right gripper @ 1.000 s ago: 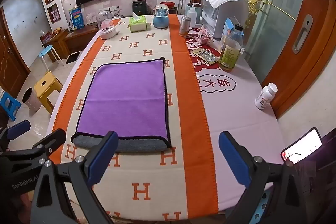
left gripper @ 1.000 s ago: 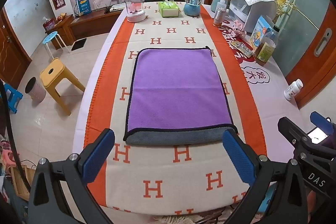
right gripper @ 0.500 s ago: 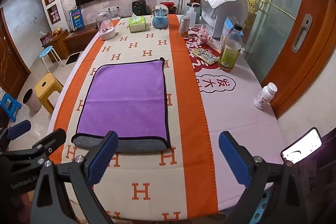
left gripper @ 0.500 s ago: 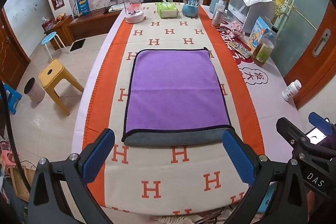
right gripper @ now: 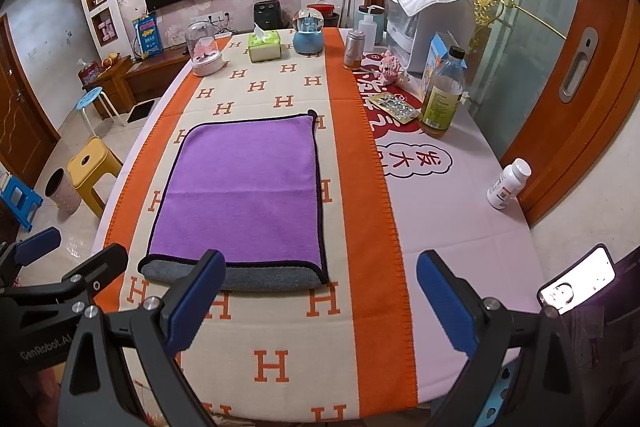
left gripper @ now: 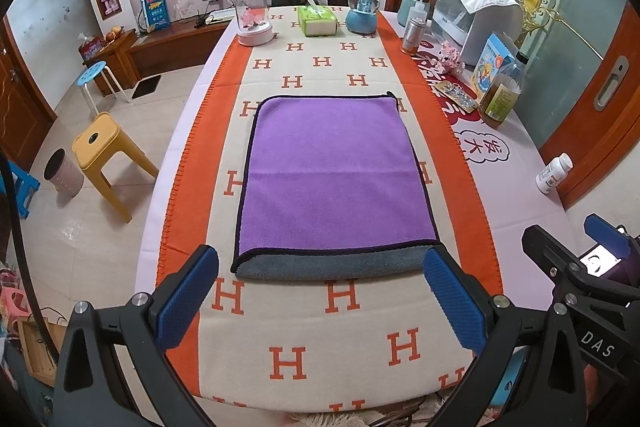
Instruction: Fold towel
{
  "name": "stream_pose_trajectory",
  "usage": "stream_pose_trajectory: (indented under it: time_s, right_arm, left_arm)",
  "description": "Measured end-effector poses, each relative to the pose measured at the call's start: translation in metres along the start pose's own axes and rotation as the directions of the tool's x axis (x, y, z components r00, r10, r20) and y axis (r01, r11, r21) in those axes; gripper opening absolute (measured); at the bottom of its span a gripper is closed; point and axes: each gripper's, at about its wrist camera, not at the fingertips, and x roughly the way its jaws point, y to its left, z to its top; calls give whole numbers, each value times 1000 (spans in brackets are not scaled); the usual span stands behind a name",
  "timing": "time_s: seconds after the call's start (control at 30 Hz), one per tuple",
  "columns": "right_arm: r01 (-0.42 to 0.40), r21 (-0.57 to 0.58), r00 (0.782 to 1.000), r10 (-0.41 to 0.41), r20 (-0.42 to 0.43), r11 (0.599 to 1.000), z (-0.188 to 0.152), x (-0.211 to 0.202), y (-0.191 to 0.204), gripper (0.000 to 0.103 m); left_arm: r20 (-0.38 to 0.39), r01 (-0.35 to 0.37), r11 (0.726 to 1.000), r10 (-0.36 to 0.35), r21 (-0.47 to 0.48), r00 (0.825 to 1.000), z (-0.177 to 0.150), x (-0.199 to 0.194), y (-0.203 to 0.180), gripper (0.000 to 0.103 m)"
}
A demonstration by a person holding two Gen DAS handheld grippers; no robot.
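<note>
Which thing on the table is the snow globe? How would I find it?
Look to the far end of the long table, past the purple towel on the orange-bordered runner. The snow globe stands right of the green tissue box. It alone has a clear round ball on a blue base; the glass dome further left has a white base.

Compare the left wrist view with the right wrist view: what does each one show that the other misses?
Only the left wrist view shows the right gripper, open, at its right edge. Only the right wrist view shows the left gripper, open, at its left edge, plus the whole lit phone screen. Both show the purple towel, flat with a grey strip at its near edge, ungripped, and the white pill bottle.
</note>
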Motion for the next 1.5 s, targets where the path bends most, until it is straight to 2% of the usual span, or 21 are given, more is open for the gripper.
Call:
stream_pose_trajectory:
  time_s: [1.5]
  right_arm:
    - [-3, -2, 1000, 3, 0, 1000, 8, 4, 5, 97]
  left_arm:
    - [3, 12, 1000, -12, 1, 1000, 9, 5, 6, 102]
